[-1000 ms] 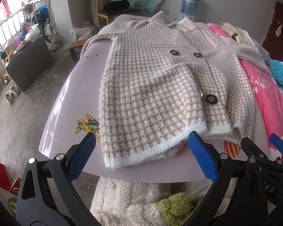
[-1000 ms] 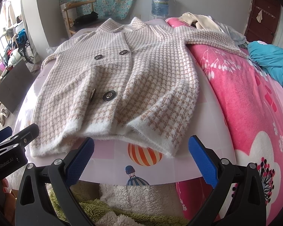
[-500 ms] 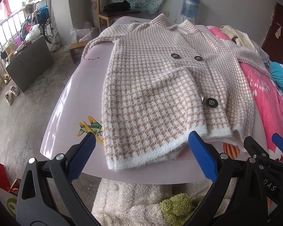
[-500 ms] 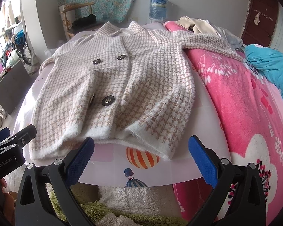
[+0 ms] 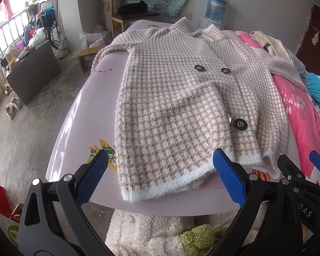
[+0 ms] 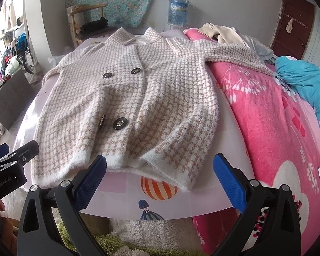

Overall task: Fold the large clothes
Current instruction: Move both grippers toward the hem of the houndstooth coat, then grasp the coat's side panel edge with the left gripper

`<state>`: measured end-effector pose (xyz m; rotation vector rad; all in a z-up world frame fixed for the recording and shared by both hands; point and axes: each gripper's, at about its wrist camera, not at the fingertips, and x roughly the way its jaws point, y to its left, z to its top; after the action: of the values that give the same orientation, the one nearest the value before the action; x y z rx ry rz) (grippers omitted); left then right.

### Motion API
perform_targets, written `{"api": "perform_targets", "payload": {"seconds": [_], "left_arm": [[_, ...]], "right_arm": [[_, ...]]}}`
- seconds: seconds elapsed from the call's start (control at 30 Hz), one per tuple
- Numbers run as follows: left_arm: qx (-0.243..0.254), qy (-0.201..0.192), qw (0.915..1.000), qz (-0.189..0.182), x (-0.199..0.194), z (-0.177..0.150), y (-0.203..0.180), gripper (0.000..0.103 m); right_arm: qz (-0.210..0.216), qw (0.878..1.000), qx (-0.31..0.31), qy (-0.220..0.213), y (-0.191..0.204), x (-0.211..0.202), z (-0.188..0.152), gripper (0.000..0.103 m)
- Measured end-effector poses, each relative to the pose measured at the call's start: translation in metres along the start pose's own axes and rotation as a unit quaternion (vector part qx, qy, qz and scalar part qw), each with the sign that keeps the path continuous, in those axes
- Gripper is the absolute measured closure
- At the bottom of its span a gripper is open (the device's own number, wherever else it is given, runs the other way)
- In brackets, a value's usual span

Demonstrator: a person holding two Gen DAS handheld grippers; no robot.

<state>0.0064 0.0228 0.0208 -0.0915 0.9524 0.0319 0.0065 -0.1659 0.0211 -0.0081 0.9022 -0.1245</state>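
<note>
A beige and white houndstooth knit cardigan [image 5: 177,98] with dark round buttons lies face up on a pale lilac table [image 5: 79,115], collar at the far end, white fuzzy hem toward me. It also shows in the right wrist view [image 6: 138,106], its right sleeve stretched over a pink blanket [image 6: 266,115]. My left gripper [image 5: 160,179] is open and empty, just short of the hem's left part. My right gripper [image 6: 160,181] is open and empty, just short of the hem's right corner. Each gripper shows at the edge of the other's view.
Fluffy white and green fabric [image 5: 160,234] lies below the table's near edge. A wooden chair [image 5: 130,6] and a water jug [image 5: 217,6] stand at the far wall. A teal blanket [image 6: 305,81] and loose clothes [image 6: 228,34] lie on the pink bed. Bare floor is at left.
Both grippers have moved a little closer to the cardigan's hem, which now sits lower and larger in both views. The cardigan has not moved. Both grippers stay open.
</note>
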Motion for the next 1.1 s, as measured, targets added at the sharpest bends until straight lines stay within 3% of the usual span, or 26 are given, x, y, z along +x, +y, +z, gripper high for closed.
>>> {"api": "perform_targets", "payload": {"seconds": [0.33, 0.63, 0.9, 1.1], "left_arm": [[0.002, 0.003, 1.0, 0.006, 0.016, 0.027, 0.007, 0.008], [0.049, 0.025, 0.9973, 0.048, 0.065, 0.059, 0.01, 0.008], [0.072, 0.068, 0.9927, 0.07, 0.131, 0.09, 0.004, 0.008], [0.082, 0.084, 0.9905, 0.072, 0.157, 0.091, 0.002, 0.008]], "right_arm": [[0.01, 1.0, 0.001, 0.009, 0.006, 0.011, 0.021, 0.005], [0.044, 0.999, -0.01, 0.014, 0.022, 0.055, 0.077, 0.005], [0.087, 0.992, -0.028, 0.085, 0.051, 0.144, 0.126, 0.005], [0.091, 0.985, -0.044, 0.14, 0.056, 0.191, 0.125, 0.005]]}}
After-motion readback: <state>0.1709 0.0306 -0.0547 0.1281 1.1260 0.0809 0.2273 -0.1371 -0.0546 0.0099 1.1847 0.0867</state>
